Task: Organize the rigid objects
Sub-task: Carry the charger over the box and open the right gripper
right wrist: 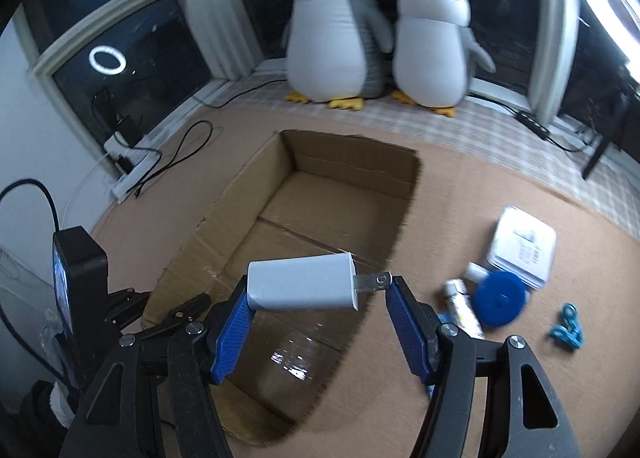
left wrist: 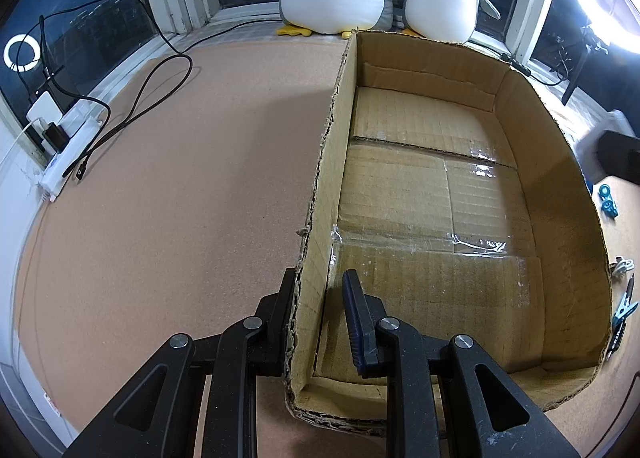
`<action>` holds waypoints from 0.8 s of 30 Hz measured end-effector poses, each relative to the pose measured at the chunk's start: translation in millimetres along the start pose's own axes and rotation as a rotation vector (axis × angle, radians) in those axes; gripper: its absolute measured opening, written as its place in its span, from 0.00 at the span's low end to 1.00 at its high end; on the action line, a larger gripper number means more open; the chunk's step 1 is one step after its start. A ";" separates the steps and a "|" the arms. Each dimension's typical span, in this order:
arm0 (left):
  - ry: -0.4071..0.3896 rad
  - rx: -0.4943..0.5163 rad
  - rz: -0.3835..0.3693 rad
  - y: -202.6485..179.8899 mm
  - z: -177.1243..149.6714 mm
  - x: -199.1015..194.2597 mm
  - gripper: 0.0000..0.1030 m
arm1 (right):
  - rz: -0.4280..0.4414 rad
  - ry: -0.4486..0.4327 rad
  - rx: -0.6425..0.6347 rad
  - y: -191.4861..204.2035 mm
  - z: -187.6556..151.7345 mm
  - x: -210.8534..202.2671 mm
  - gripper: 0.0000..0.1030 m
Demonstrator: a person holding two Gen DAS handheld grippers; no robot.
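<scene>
The left gripper (left wrist: 318, 290) points steeply down at the near left corner of the open cardboard box (left wrist: 560, 194), its fingers drawn narrow and clamped on the box's left wall, one finger outside the wall and the blue-padded one inside. The box sits on a cork-coloured mat (left wrist: 180, 178), and its taped floor is bare in this view. The right gripper (right wrist: 318, 294) also tilts down, held above the near part of the same box (right wrist: 240, 194), and it carries a white plug-in charger (right wrist: 300, 286) crosswise between its fingers: the left blue pad presses the charger's rounded end and the right pad meets the tips of the metal prongs, so the fingers stand moderately apart around its length. The charger hangs clear of the box floor. To the right of the box on the mat lie a flat white case (right wrist: 522, 246), a blue round disc (right wrist: 500, 296), a white tube-like item that is too blurred to name (right wrist: 464, 308), and a teal clip (right wrist: 566, 326). Two plush penguins (right wrist: 332, 34) sit at the far window, and a white power strip (left wrist: 68, 154) lies at the far left.
</scene>
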State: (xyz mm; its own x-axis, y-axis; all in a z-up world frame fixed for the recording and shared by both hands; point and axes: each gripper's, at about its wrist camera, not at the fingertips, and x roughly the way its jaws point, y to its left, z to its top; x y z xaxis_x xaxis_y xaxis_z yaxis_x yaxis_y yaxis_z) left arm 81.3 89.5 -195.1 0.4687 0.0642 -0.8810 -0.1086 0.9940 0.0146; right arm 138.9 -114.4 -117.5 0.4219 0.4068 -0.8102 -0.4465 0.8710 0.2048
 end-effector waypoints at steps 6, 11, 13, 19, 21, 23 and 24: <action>-0.001 -0.003 -0.002 0.2 -0.5 0.0 0.23 | 0.036 0.050 -0.032 21.8 0.9 28.4 0.60; -0.003 -0.006 -0.004 0.9 -0.9 -0.6 0.23 | 0.040 0.071 -0.043 29.5 -0.1 37.4 0.64; -0.002 -0.005 -0.003 0.6 -0.9 -0.6 0.23 | 0.047 0.070 -0.038 28.8 0.3 36.8 0.70; -0.005 -0.002 0.003 0.7 -1.5 -1.7 0.23 | 0.056 0.063 -0.022 26.9 1.8 33.8 0.71; -0.005 -0.001 0.003 1.1 -1.5 -1.3 0.23 | 0.057 0.056 -0.016 25.4 1.7 31.0 0.71; -0.005 0.000 0.004 1.1 -1.5 -1.2 0.23 | 0.058 0.048 -0.011 22.6 1.2 26.3 0.70; -0.005 0.000 0.006 0.7 -1.6 -1.0 0.23 | 0.058 0.044 -0.009 20.9 1.0 24.0 0.70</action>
State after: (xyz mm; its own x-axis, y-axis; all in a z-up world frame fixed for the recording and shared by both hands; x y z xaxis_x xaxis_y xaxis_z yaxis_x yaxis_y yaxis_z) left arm 79.3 89.9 -194.9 0.4723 0.0702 -0.8786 -0.1109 0.9936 0.0198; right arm 140.4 -86.2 -132.2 0.3603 0.4435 -0.8207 -0.4762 0.8439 0.2470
